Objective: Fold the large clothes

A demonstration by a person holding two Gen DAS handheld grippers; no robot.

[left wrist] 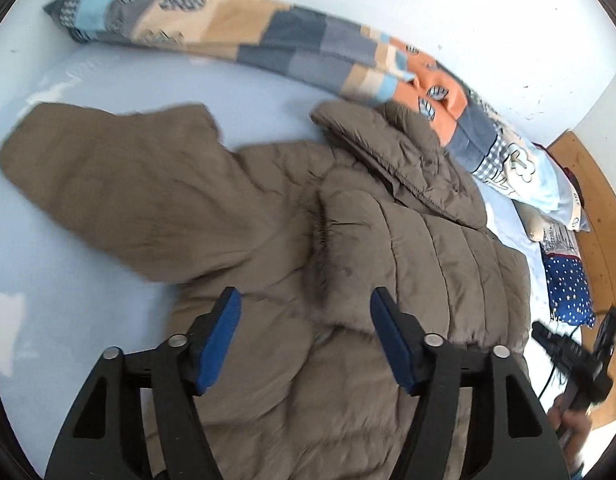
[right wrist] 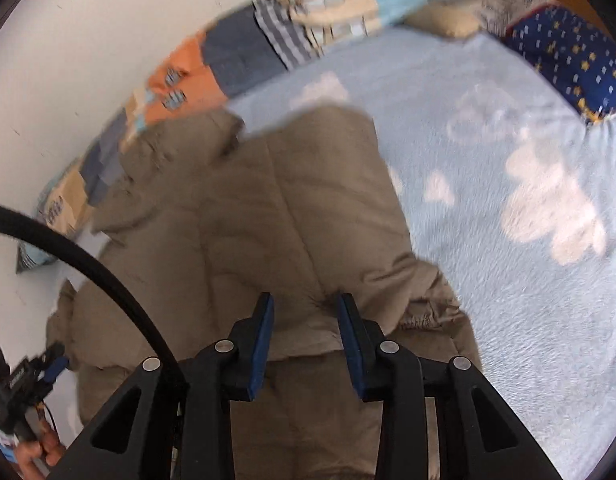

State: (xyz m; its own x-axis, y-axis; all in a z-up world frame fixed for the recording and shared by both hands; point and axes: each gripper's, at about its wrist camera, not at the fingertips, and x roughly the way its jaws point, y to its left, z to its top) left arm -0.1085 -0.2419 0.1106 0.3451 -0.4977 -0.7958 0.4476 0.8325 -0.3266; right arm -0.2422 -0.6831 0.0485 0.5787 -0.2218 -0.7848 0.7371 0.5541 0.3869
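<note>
A large olive-brown quilted jacket (left wrist: 268,208) lies spread on a bed, one sleeve (left wrist: 108,184) stretched out to the left and the collar (left wrist: 388,140) toward the wall. My left gripper (left wrist: 304,300) hovers open over the jacket's front with nothing pressed between its blue pads. In the right wrist view the jacket (right wrist: 248,220) fills the middle, and my right gripper (right wrist: 306,304) is shut on a puckered fold near its lower edge. The other hand-held gripper (left wrist: 580,352) shows at the right edge of the left wrist view.
The bed has a light blue sheet with white clouds (right wrist: 508,280). A patchwork quilt (left wrist: 248,32) runs along the white wall (left wrist: 468,8). A navy star-print pillow (right wrist: 568,52) lies at the bed's head. A black cable (right wrist: 108,280) curves across the left.
</note>
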